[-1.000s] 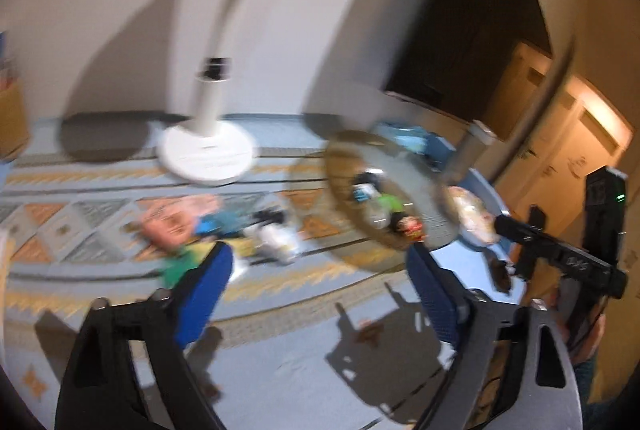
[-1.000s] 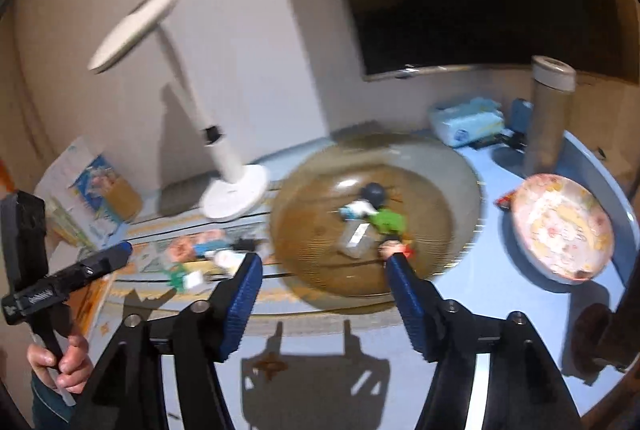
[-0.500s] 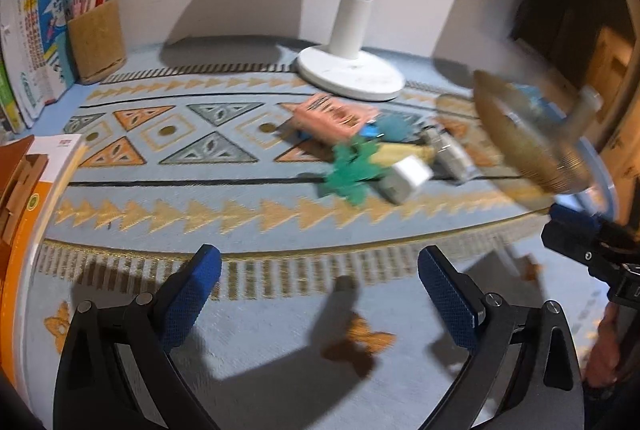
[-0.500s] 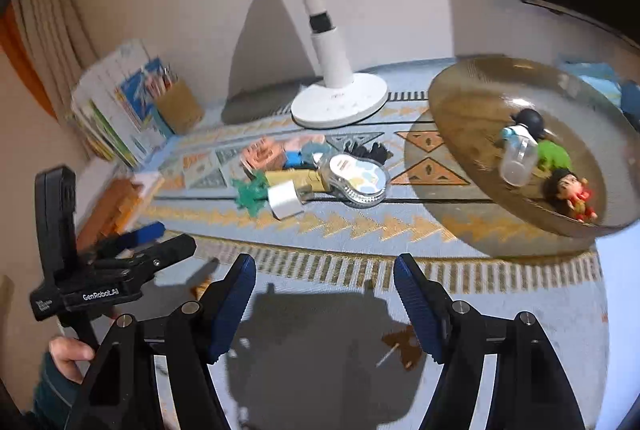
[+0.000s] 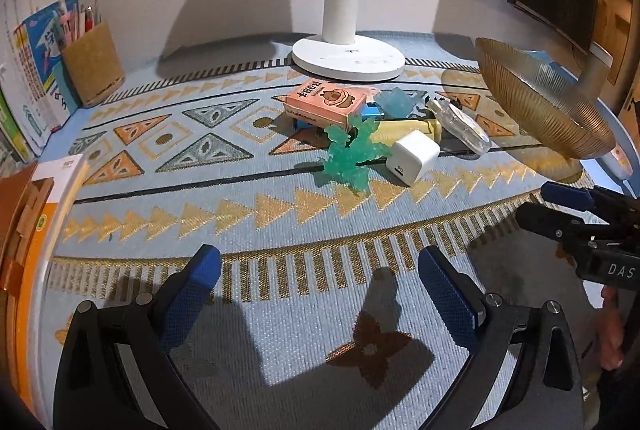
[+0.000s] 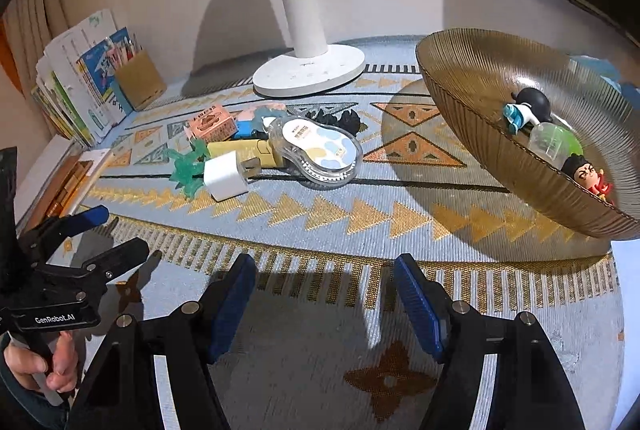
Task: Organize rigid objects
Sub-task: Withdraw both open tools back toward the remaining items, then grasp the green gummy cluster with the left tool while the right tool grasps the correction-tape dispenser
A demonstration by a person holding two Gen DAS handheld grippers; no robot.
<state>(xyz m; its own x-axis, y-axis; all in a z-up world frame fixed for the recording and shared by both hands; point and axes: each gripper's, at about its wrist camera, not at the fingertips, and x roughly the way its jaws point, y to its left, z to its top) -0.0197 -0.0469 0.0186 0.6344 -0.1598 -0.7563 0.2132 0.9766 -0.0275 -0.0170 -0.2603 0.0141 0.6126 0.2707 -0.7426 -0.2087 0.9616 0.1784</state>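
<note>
The pile of small objects, with the white charger cube (image 6: 226, 177) at its near edge, lies left of centre in the right wrist view, and the ribbed bowl (image 6: 472, 102) sits at the right. The cube seems the easiest first pick. The right claw (image 6: 323, 300) and the left claw (image 5: 318, 294) are both open and empty. Approach low, straddle the cube's flat sides, and avoid the green figure (image 6: 185, 168) touching it.
</note>
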